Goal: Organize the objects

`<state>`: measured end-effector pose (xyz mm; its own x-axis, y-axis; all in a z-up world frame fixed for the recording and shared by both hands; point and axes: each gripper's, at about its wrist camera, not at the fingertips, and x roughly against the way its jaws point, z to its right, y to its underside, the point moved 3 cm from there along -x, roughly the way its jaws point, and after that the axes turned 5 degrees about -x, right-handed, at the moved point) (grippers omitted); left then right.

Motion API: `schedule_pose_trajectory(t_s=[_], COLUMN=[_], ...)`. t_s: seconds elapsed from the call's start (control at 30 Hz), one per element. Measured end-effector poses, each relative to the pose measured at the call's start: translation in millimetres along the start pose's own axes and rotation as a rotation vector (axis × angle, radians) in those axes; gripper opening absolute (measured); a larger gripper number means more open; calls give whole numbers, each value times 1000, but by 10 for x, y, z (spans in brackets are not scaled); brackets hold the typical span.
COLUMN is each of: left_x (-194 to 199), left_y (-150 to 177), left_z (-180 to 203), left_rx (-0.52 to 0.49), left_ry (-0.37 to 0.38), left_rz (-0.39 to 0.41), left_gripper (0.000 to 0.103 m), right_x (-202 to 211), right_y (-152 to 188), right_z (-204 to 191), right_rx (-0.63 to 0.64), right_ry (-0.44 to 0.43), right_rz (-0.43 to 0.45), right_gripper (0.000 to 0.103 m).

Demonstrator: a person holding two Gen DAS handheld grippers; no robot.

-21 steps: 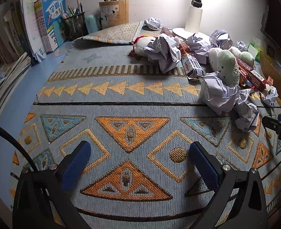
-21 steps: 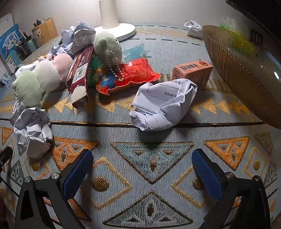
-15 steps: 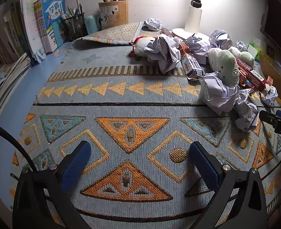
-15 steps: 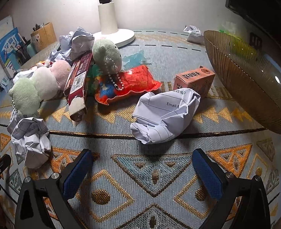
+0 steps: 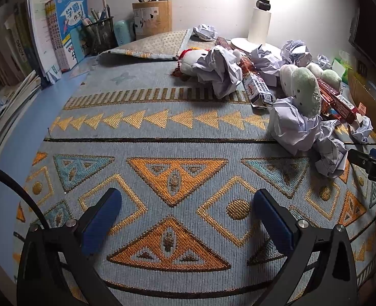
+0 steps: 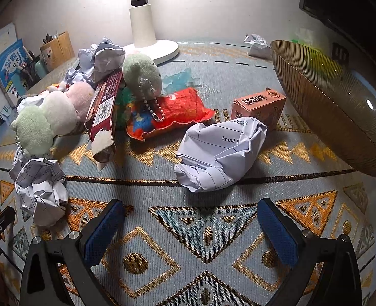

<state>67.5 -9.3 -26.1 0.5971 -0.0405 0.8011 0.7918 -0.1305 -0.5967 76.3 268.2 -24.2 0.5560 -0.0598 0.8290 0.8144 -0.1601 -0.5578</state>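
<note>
My right gripper is open and empty over the patterned mat, just short of a large crumpled paper. Behind the paper lie an orange box, a red snack bag, a green plush, a dark red carton and pale plush toys. A smaller paper ball lies at the left. My left gripper is open and empty over bare mat, with the clutter pile far to its right.
A brown ribbed bowl stands at the right. A white lamp base is at the back. Books, a mesh pen holder and a cardboard box line the back left. The mat's corner is folded over.
My right gripper has moved forward, closer to the large crumpled paper. My left gripper has stayed put, and the right gripper's tip has slid a little further into its view.
</note>
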Motion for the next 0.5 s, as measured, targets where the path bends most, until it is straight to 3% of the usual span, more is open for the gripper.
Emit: schedule_pose_trajectory(t_s=[0.5], left_x=[0], left_y=[2], left_z=[-3], left_rx=[-1], left_ry=[0], left_rz=[0], left_gripper=[103], right_x=[-18], right_y=[-10], right_z=[-12], right_rx=[-1], right_ry=[0], right_rz=[0], right_gripper=[103])
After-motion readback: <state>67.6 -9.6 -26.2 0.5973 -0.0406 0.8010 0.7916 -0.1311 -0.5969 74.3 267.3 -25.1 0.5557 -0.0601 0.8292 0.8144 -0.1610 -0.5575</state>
